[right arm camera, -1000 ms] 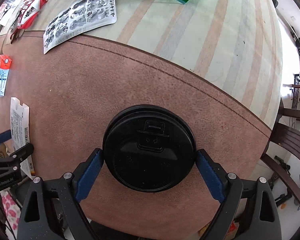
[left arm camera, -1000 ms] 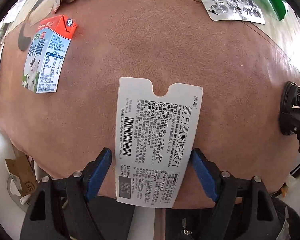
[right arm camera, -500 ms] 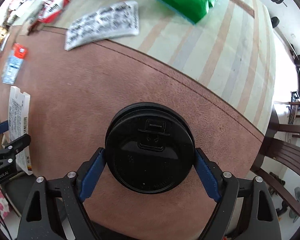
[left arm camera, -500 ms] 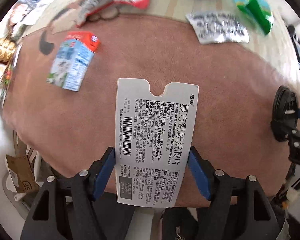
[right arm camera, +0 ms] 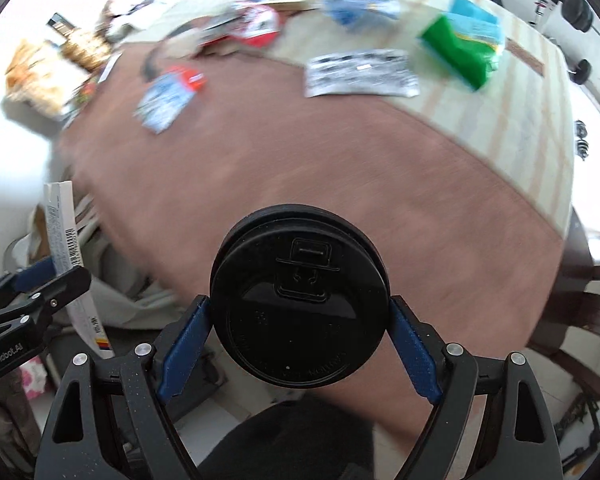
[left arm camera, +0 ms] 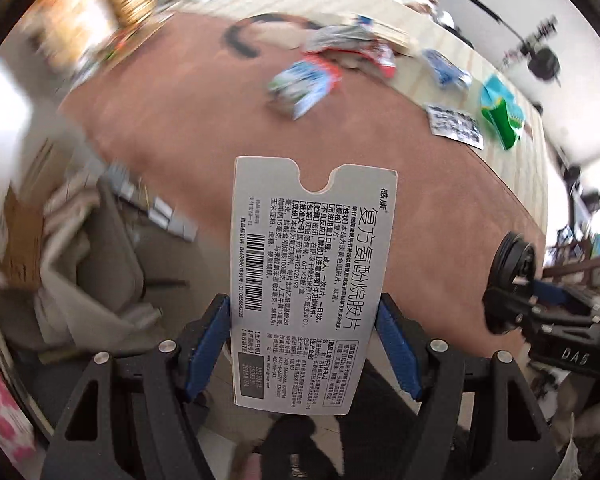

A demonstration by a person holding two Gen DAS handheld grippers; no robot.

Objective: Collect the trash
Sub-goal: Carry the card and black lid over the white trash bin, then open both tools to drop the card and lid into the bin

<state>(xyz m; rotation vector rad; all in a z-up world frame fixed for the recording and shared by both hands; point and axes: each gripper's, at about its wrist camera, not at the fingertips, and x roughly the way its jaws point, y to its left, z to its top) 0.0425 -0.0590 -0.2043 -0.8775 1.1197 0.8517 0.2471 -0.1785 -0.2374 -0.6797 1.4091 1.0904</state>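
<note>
Off the near edge of the table [left arm camera: 380, 128], both grippers hang loaded; the right gripper [right arm camera: 300, 332] has its jaws clamped on the rim of a black cup lid [right arm camera: 300, 304], stiff, light and likely slippery, best pinched across its width; the left gripper [left arm camera: 304, 340] has its jaws clenched on the long edges of a flattened medicine box [left arm camera: 308, 276], thin card that would buckle if squeezed hard.
</note>
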